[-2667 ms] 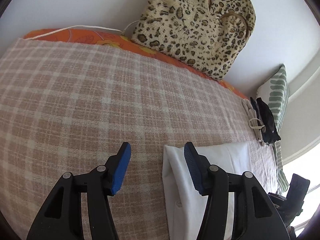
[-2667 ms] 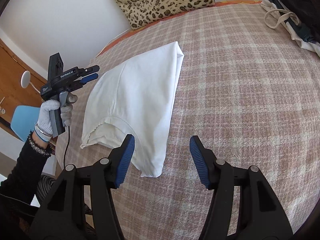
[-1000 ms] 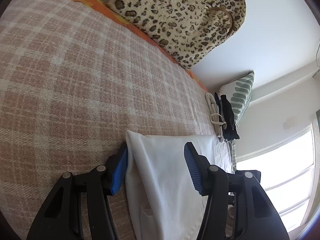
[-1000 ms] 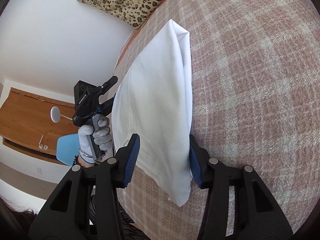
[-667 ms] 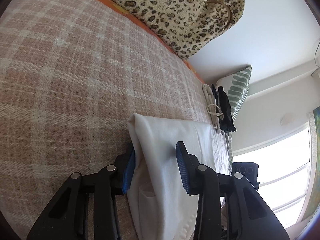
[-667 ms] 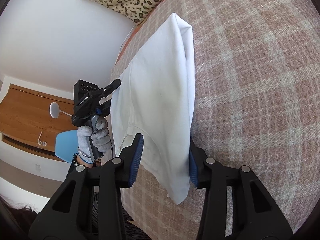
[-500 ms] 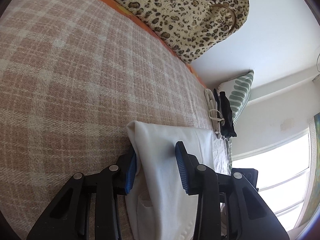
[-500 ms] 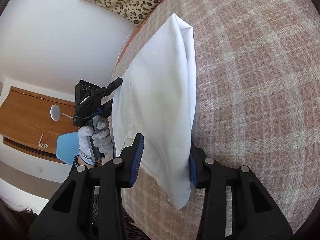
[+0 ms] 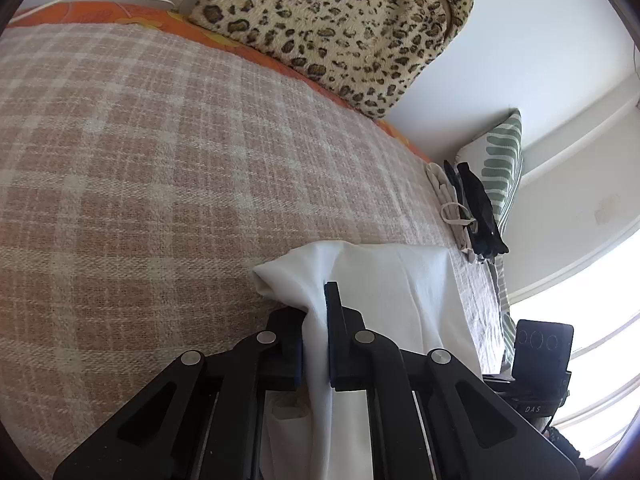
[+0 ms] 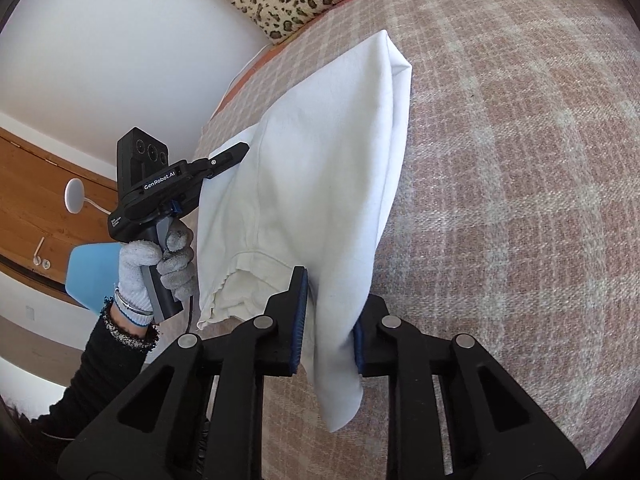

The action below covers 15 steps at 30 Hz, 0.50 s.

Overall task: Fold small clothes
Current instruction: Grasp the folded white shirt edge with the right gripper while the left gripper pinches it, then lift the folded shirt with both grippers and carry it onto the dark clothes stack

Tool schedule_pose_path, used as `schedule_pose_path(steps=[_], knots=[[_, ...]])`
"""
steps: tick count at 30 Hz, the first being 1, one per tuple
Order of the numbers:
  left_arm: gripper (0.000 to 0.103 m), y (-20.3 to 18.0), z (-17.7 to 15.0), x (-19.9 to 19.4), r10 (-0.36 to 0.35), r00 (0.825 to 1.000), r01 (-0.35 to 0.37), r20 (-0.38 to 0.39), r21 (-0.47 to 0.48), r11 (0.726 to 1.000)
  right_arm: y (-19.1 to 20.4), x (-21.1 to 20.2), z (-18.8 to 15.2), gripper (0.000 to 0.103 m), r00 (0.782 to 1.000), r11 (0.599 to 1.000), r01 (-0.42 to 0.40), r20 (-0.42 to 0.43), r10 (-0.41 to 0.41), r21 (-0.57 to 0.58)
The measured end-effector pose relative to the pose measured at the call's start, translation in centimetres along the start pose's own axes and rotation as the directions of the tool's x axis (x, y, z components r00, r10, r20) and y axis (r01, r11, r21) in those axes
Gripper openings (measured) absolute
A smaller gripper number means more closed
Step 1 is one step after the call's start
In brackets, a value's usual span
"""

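A folded white garment [image 9: 384, 280] lies on the pink plaid bedspread [image 9: 160, 168]. My left gripper [image 9: 314, 312] is shut on its near edge, and the cloth bunches up between the blue pads. In the right wrist view the garment [image 10: 320, 168] stretches away from me. My right gripper [image 10: 326, 312] is shut on its near corner, and a loose end hangs below the fingers. The left gripper [image 10: 236, 156] shows there too, pinching the opposite edge, held by a gloved hand.
A leopard-print bag [image 9: 332, 20] leans on the wall at the far side of the bed. A stack of folded dark and cream clothes [image 9: 468, 216] lies by a green-patterned pillow [image 9: 504, 160]. A blue chair [image 10: 92, 276] stands beyond the bed edge.
Both grippers have closed onto the white garment. The left one pinched its edge and pulled it up into a bunch; the right one clamped the near corner.
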<state>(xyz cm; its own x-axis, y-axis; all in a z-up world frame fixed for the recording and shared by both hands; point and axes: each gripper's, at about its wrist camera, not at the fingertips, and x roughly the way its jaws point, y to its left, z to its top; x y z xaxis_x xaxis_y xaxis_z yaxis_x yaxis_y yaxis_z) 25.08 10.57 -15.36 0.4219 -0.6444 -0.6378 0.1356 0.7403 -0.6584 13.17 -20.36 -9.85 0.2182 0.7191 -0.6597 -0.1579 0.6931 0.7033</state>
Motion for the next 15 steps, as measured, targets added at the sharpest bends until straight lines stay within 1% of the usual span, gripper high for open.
schedule_pose_path(steps=[2,4,8,11,15], knots=[[0.006,-0.3,-0.1,0.0,0.018,1.0,-0.018,0.008,0.017,1.0,0.5,0.0,0.1,0.013,1.0,1.0,0.012,0.007,-0.012,-0.015],[0.006,-0.7,-0.1,-0.3,0.024,1.0,-0.025,0.019,0.032,0.999,1.3,0.0,0.1,0.012,0.999,0.999,0.03,0.018,-0.03,-0.037],[0.006,-1.7,-0.3,-1.1,0.045,0.998,-0.049,0.043,0.077,0.996,2.8,0.1,0.2,0.011,0.997,0.992,0.078,0.037,-0.074,-0.098],[0.006,-2.5,-0.5,-1.6,0.058,0.997,-0.064,0.06,0.107,0.992,3.6,-0.2,0.2,0.011,0.995,0.987,0.095,0.055,-0.089,-0.127],[0.005,-3.4,-0.8,-2.5,0.05,0.995,-0.059,0.085,0.111,0.992,4.7,-0.2,0.3,0.011,0.99,0.978,0.124,0.08,-0.112,-0.166]])
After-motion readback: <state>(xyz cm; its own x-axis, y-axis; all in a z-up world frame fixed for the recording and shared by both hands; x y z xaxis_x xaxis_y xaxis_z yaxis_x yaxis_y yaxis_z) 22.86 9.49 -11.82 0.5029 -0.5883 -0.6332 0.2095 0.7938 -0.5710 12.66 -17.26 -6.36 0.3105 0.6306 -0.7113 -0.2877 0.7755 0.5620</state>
